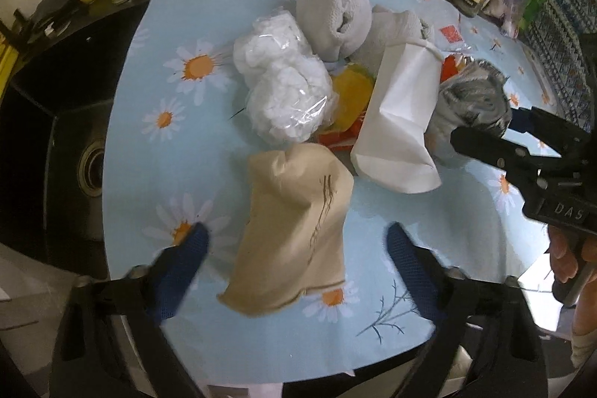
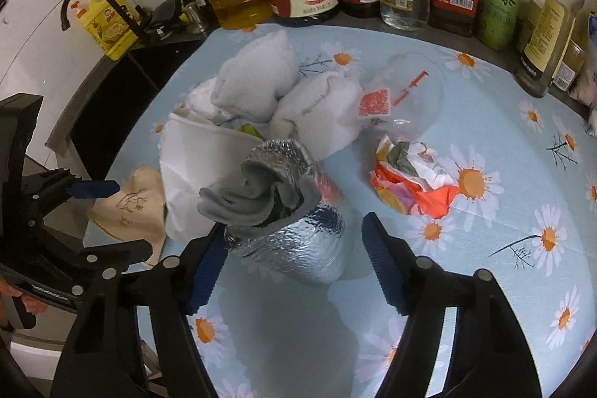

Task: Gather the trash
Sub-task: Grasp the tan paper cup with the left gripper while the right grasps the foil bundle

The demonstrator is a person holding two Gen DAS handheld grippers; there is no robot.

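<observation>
Both the left gripper [image 1: 294, 245] and the right gripper [image 2: 294, 248] are spread apart, and only the right view shows the crumpled wrapper [image 2: 410, 178] fully, beside the silver bag [image 2: 298, 222].

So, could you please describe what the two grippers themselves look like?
Both the left gripper and right gripper have black plastic frames with silver rivets and jaws lined with blue textured pads. The right gripper's body carries raised "DAS" lettering; a bare hand grips its handle.

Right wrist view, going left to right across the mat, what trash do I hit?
beige napkin → white paper bag → silver foil pouch with grey cloth → crumpled orange wrapper
</observation>
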